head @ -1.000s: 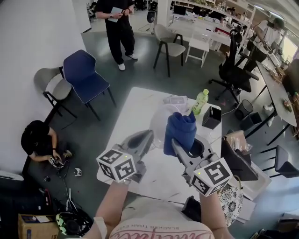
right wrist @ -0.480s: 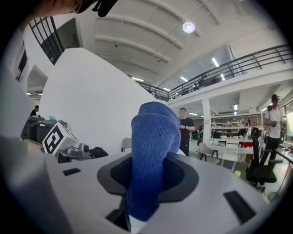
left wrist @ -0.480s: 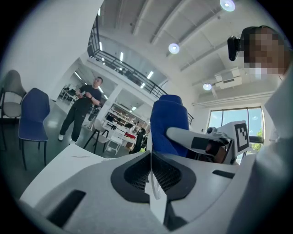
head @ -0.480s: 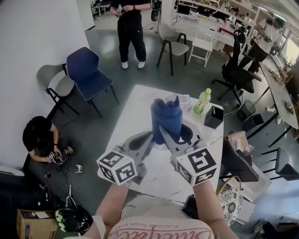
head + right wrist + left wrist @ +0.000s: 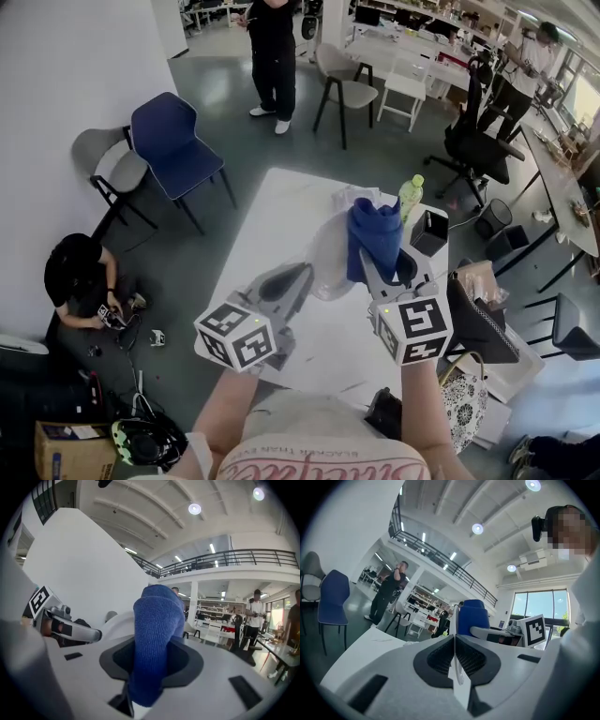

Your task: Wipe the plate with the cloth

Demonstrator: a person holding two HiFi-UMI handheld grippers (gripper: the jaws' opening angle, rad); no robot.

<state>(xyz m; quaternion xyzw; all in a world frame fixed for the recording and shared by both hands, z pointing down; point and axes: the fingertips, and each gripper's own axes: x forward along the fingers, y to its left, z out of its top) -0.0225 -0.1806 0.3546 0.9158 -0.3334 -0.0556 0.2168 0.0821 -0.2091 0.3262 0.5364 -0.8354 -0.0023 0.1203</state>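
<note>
L fingers: pinched together on plate [image 5: 330, 255] rim; L gripper [image 5: 302, 274] level.
R fingers: clamped on cloth [image 5: 375, 232]; bunch sticks up past R gripper [image 5: 371, 270] tips.
Plate: on edge, above table [image 5: 267, 211]; cloth beside its face, contact unclear.
Handling: plate prob. light, stiff, slick, so rim grip only; cloth soft, limp, so pinch mid-fold.

The left gripper [image 5: 454, 638] had its jaws pressed together on the thin rim of the white plate [image 5: 461, 690], which stood edge-on and upright between them. Just behind it rose the blue cloth [image 5: 472, 617], carried by the right gripper [image 5: 478, 630]. A white table [image 5: 356, 646] lay below left, a blue chair [image 5: 333, 597] beyond
</note>
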